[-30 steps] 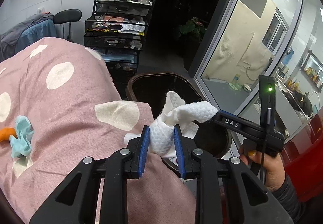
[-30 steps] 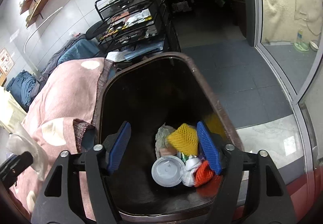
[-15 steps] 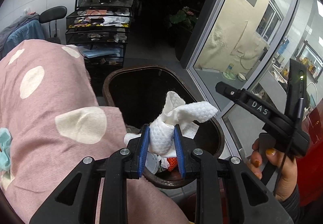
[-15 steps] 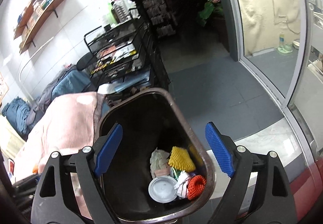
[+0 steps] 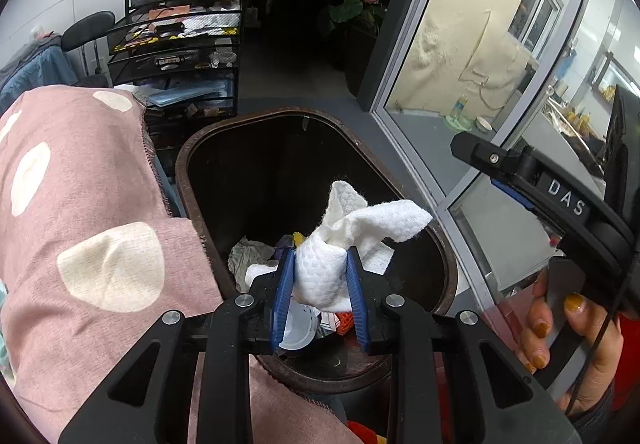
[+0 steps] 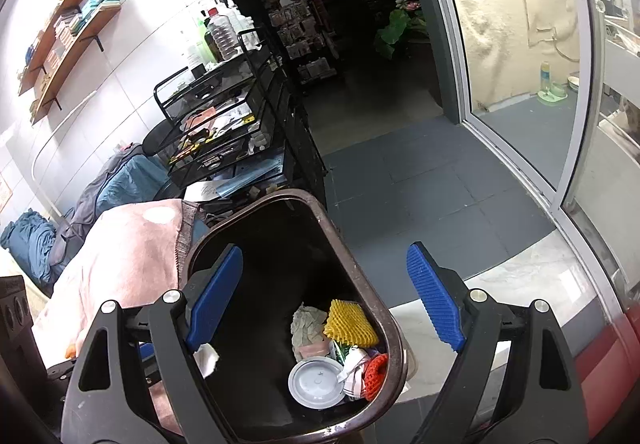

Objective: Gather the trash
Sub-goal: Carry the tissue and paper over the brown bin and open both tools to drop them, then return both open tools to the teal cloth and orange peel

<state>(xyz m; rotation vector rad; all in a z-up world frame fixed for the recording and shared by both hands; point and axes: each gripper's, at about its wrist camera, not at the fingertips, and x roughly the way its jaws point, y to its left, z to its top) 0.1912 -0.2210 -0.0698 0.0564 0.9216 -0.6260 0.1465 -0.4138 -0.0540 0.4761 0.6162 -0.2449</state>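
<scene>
My left gripper (image 5: 319,280) is shut on a crumpled white paper towel (image 5: 340,244) and holds it over the near end of a dark brown trash bin (image 5: 192,171). The bin (image 6: 360,280) holds a yellow foam net (image 6: 350,322), a grey lid (image 6: 316,382), an orange net (image 6: 376,368) and crumpled paper. My right gripper (image 6: 326,296) is open and empty, above the bin's right side. It also shows at the right of the left wrist view (image 5: 560,203), held in a hand.
A pink blanket with cream dots (image 5: 80,224) lies left of the bin. A black wire rack with bottles (image 5: 180,43) stands behind it. A glass door and frame (image 5: 460,63) are at the right, with grey floor tiles (image 6: 420,183) between.
My left gripper has carried the paper towel right, from over the blanket to over the bin. My right gripper has opened wider and pulled up and back from the bin.
</scene>
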